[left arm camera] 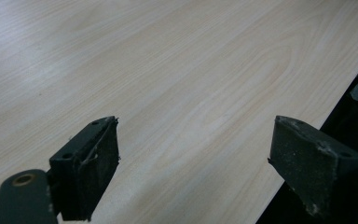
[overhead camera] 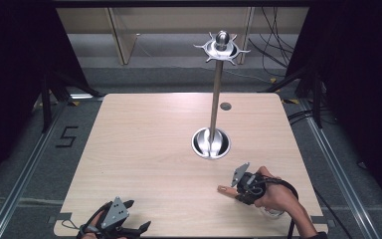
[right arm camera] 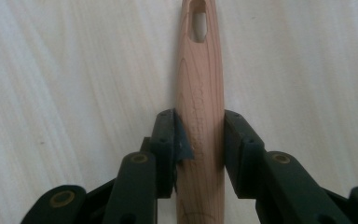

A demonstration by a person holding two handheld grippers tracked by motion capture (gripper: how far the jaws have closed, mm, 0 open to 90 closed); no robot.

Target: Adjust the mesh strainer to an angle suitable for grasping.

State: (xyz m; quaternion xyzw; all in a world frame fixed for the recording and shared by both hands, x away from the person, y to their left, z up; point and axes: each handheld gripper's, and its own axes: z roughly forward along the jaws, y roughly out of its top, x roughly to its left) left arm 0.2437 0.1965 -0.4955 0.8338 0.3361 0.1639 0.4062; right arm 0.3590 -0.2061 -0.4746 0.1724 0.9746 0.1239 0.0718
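A wooden utensil handle with a slot hole near its far end lies along the light wood table. My right gripper is shut on it, both pads pressed to its sides. From above, the handle's tip pokes out to the left of the right gripper near the table's front right. My left gripper stands open over bare wood with nothing between its fingers; in the high view the left gripper sits at the table's front left edge.
A tall metal utensil stand rises from a round shiny base right of the table's middle, with a ring of hooks at its top. A small grey disc is set into the table behind it.
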